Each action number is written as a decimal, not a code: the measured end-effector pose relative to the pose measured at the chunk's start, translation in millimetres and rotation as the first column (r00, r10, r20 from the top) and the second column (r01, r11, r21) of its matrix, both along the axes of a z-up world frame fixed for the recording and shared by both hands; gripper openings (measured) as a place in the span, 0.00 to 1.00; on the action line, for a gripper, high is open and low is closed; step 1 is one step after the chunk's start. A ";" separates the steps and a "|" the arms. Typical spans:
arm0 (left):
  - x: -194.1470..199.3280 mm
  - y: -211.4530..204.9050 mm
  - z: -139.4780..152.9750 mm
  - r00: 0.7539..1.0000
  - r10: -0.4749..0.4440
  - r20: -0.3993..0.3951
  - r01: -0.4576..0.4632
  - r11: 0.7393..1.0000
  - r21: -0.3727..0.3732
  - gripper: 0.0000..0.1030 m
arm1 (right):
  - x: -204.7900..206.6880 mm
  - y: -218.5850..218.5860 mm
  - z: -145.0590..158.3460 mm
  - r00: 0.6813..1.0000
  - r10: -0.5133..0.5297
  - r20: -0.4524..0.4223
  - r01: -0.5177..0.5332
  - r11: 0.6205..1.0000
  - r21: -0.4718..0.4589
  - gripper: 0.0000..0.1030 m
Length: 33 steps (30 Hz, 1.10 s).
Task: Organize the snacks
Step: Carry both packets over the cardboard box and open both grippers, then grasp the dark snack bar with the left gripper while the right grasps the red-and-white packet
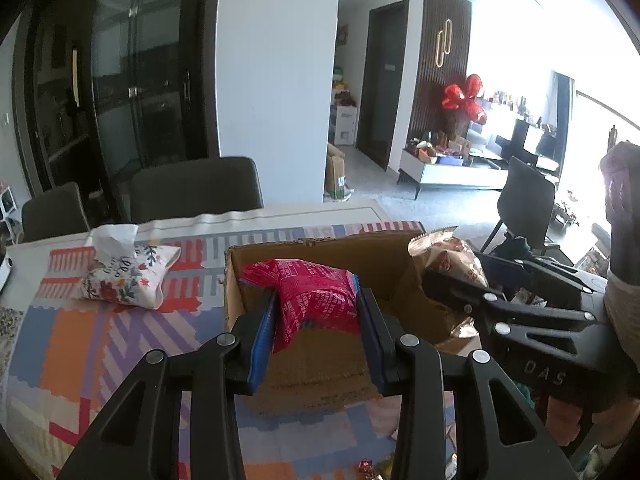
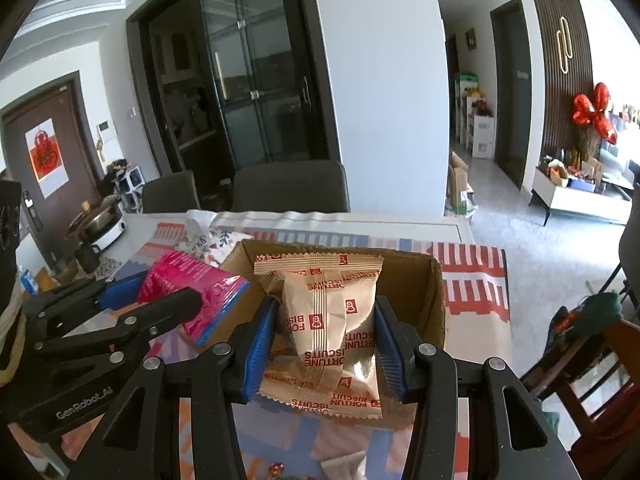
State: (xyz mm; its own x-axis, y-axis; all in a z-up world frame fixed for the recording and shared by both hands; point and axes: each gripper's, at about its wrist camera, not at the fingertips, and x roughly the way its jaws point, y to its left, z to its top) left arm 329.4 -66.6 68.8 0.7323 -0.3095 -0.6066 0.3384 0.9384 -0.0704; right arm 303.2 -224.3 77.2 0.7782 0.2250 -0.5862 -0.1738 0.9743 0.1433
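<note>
An open cardboard box [image 1: 384, 256] stands on the patterned tablecloth; it also shows in the right wrist view [image 2: 434, 300]. My left gripper [image 1: 318, 300] is shut on a pink snack packet [image 1: 316, 300] and holds it above the box opening. The pink packet [image 2: 188, 284] also shows at the left of the right wrist view. My right gripper [image 2: 326, 312] is shut on a tan Fortune Biscuits packet [image 2: 328, 328] held over the box. That packet [image 1: 448, 256] and the right gripper [image 1: 440, 284] show at the box's right side in the left wrist view.
A floral tissue pouch [image 1: 128, 276] lies on the tablecloth left of the box. Two dark chairs [image 1: 196, 188] stand behind the table. A pot [image 2: 96, 224] and a mug [image 2: 86, 258] sit at the far left. Small wrapped candies [image 1: 366, 466] lie near the front edge.
</note>
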 end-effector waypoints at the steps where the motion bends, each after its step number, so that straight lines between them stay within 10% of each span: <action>1: 3.6 -1.1 -1.7 1.000 0.001 -0.009 -0.001 1.000 0.003 0.38 | 5.9 0.2 -3.1 1.000 0.000 -0.012 0.000 1.000 -0.005 0.48; 6: 13.4 -6.6 -10.4 1.000 0.011 -0.026 -0.010 1.000 0.025 0.42 | 17.1 -6.8 -15.4 0.999 -0.015 -0.041 0.015 1.000 -0.010 0.48; 10: 7.2 -10.0 -9.6 1.000 0.020 0.005 -0.021 0.997 0.071 0.64 | 21.9 -7.7 -23.7 0.998 -0.009 -0.066 0.008 1.000 -0.012 0.61; 33: -140.9 24.7 -2.1 0.987 0.014 0.160 -0.027 0.997 0.077 0.78 | -122.7 8.9 -13.3 0.995 0.002 0.096 0.004 0.998 -0.069 0.69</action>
State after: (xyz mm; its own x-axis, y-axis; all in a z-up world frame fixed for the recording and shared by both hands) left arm 188.6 -41.9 66.7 0.8269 -0.2492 -0.5040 0.3197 0.9458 0.0569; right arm 180.5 -215.3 63.9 0.8316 0.1862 -0.5232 -0.1827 0.9814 0.0589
